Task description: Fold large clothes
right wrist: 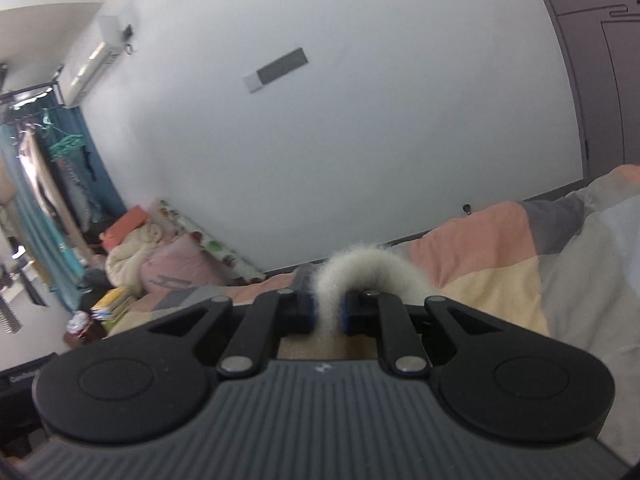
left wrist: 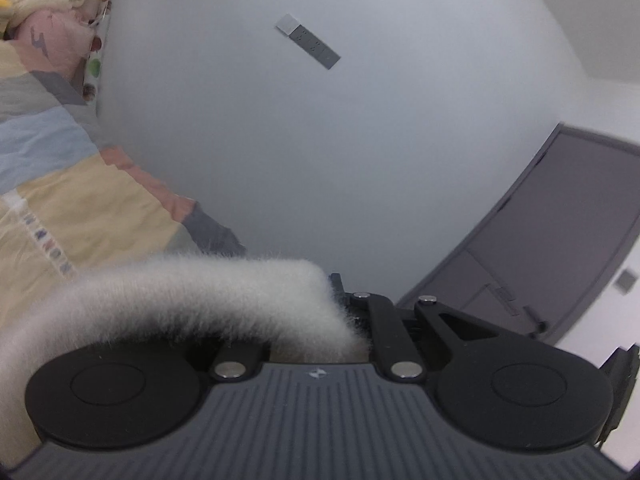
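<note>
A white fluffy garment [left wrist: 192, 300] is held up in the air by both grippers. In the left wrist view its furry edge arcs over my left gripper [left wrist: 344, 312] and hides the left finger; the gripper is shut on it. In the right wrist view my right gripper [right wrist: 328, 312] is shut on a fold of the same fluffy garment [right wrist: 360, 268], which loops up between the blue pads [right wrist: 310, 312]. Both cameras point up toward the wall, so the rest of the garment is hidden below.
A bed with a patchwork quilt [left wrist: 60, 184] in yellow, blue, grey and pink lies beneath; it also shows in the right wrist view [right wrist: 520, 264]. Bundled bedding [right wrist: 160, 256] sits at the bed's far end. A grey door [left wrist: 552, 232] and a clothes rack [right wrist: 44, 184] flank the room.
</note>
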{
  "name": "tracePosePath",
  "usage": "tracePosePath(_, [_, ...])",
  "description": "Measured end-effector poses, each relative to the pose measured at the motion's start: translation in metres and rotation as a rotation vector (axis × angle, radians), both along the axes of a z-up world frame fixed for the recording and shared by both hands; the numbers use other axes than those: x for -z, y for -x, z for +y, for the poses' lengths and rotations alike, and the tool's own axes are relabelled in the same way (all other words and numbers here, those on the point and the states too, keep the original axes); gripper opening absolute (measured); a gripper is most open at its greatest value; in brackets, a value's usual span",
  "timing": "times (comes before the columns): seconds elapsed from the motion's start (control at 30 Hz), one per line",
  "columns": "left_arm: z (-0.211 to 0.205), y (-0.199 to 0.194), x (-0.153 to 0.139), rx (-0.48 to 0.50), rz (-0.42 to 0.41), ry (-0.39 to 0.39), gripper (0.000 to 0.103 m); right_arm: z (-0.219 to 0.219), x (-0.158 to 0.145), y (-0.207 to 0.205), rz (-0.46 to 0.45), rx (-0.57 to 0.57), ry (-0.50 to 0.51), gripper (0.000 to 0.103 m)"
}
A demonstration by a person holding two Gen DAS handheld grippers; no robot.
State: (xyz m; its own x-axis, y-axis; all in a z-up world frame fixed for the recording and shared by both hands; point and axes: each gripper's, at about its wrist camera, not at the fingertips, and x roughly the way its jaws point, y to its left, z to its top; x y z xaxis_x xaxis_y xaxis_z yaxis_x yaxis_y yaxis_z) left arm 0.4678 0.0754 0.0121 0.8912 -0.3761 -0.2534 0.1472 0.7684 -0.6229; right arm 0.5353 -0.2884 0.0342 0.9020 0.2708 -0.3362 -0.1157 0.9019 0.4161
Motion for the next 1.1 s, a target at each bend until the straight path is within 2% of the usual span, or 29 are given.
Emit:
tracePosePath(0.07, [0.001,-0.055,0.036,-0.004,0.008,-0.062,0.011,-0.005,0.013,-0.008,-0.004,0.01,0.017,0.015])
tracePosePath(0.1, [-0.001,-0.072,0.056,-0.004,0.031,-0.085,0.011,-0.002,0.032,-0.021,0.003,0.011,0.025,0.015])
tracePosePath(0.13, [0.0,-0.088,0.078,0.002,0.061,-0.096,0.011,-0.006,0.037,-0.028,0.014,0.01,0.031,0.015])
tracePosePath(0.3, [0.008,-0.149,0.165,0.035,0.181,-0.139,0.011,0.004,0.112,-0.062,0.11,-0.016,0.08,0.015])
tracePosePath(0.43, [0.01,-0.163,0.204,0.037,0.253,-0.14,0.012,0.005,0.15,-0.075,0.18,-0.021,0.057,0.015])
tracePosePath(0.53, [0.014,-0.185,0.224,0.044,0.264,-0.106,0.013,0.004,0.158,-0.082,0.224,-0.025,0.035,0.015])
tracePosePath(0.57, [0.011,-0.169,0.214,0.045,0.262,-0.109,0.013,0.004,0.158,-0.081,0.225,-0.027,0.032,0.015])
tracePosePath(0.63, [0.007,-0.163,0.208,0.046,0.244,-0.136,0.013,0.002,0.157,-0.077,0.211,-0.033,0.027,0.017])
tracePosePath(0.67, [0.004,-0.15,0.194,0.046,0.241,-0.151,0.013,-0.001,0.156,-0.074,0.202,-0.035,0.022,0.017])
tracePosePath(0.73, [0.001,-0.136,0.179,0.053,0.243,-0.156,0.017,-0.008,0.156,-0.072,0.189,-0.032,0.018,0.018])
tracePosePath(0.77, [0.0,-0.127,0.17,0.056,0.248,-0.157,0.027,-0.009,0.151,-0.066,0.188,-0.028,0.02,0.02])
tracePosePath(0.8, [0.0,-0.122,0.164,0.057,0.248,-0.164,0.042,-0.008,0.147,-0.06,0.187,-0.024,0.027,0.025])
tracePosePath(0.83, [-0.002,-0.113,0.155,0.06,0.241,-0.173,0.046,-0.01,0.145,-0.057,0.183,-0.032,0.034,0.034])
tracePosePath(0.87, [-0.003,-0.105,0.147,0.061,0.23,-0.178,0.049,-0.007,0.143,-0.056,0.177,-0.044,0.043,0.038])
tracePosePath(0.93, [-0.006,-0.087,0.131,0.053,0.219,-0.195,0.051,-0.007,0.132,-0.041,0.163,-0.078,0.058,0.049])
tracePosePath(1.1, [-0.009,-0.026,0.094,0.04,0.171,-0.226,0.052,-0.012,0.107,0.008,0.137,-0.098,0.062,0.049])
